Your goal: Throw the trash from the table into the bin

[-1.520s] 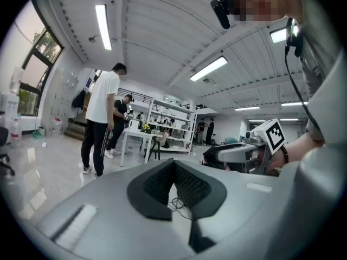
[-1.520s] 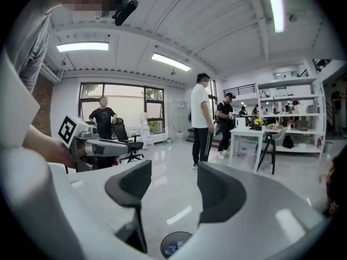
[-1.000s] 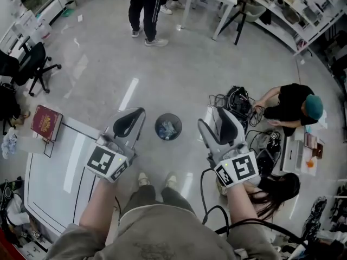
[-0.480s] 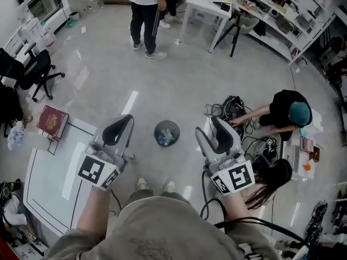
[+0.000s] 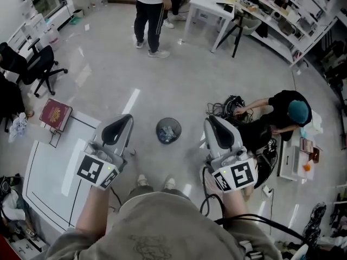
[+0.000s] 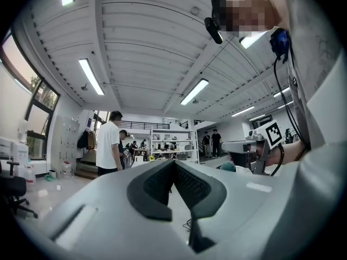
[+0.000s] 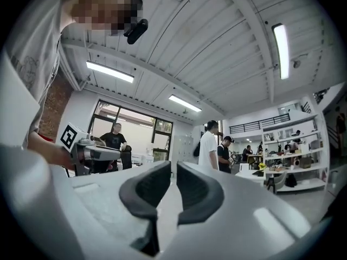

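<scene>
The round black bin (image 5: 168, 130) stands on the floor ahead of my feet, with crumpled trash inside. My left gripper (image 5: 125, 119) is held level to the bin's left, its jaws together with nothing in them; in the left gripper view the pads (image 6: 173, 164) meet at the tips. On the bin's right my right gripper (image 5: 212, 121) is also level. Its jaws have just been closing and stand almost together, a thin slit between the pads (image 7: 174, 167), nothing between them. The white table (image 5: 51, 175) lies at my left.
A red book (image 5: 56, 114) lies at the table's far corner and a crumpled bag (image 5: 17, 127) beyond its left edge. A person in black (image 5: 284, 115) crouches at tangled cables (image 5: 233, 106) on the right. Another person (image 5: 149, 15) stands ahead; an office chair (image 5: 38, 64) at far left.
The right gripper's jaws have gone from wide apart to nearly together. Both grippers have risen a little beside the bin. The crouching person has leaned towards the cables.
</scene>
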Demonstrator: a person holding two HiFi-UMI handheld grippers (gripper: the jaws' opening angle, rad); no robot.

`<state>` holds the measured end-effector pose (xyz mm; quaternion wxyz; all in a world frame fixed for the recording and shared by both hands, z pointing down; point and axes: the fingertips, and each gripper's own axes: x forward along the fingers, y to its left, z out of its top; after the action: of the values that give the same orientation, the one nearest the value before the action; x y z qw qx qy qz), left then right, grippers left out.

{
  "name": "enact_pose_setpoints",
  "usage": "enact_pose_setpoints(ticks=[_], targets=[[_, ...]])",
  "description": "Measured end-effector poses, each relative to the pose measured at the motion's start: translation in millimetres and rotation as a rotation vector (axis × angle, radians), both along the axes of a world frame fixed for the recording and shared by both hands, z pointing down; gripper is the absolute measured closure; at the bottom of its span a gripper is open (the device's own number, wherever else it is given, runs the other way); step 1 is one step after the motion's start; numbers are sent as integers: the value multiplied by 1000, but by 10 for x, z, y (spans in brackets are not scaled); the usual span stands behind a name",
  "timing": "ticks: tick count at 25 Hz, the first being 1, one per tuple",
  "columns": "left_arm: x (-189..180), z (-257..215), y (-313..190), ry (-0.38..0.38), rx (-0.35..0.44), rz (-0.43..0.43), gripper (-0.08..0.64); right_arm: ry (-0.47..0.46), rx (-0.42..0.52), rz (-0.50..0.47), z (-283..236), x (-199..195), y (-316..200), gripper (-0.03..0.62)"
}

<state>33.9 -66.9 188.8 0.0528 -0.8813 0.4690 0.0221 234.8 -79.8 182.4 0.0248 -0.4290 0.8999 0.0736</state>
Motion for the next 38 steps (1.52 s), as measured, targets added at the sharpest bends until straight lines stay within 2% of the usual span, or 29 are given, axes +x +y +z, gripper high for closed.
enact_pose_setpoints(ticks=[4, 15, 28, 38], targets=[[-42, 74, 50, -2, -26, -4, 560, -6, 1, 12, -26, 4, 30, 589], [-71, 111, 59, -5, -44, 12, 560, 4, -6, 21, 14, -5, 54, 591], [63, 203, -52, 2, -66, 49, 560, 49, -1, 16, 104, -56, 6, 591], [127, 229, -103, -4, -78, 61, 560, 46, 3, 22, 77, -44, -69, 591]])
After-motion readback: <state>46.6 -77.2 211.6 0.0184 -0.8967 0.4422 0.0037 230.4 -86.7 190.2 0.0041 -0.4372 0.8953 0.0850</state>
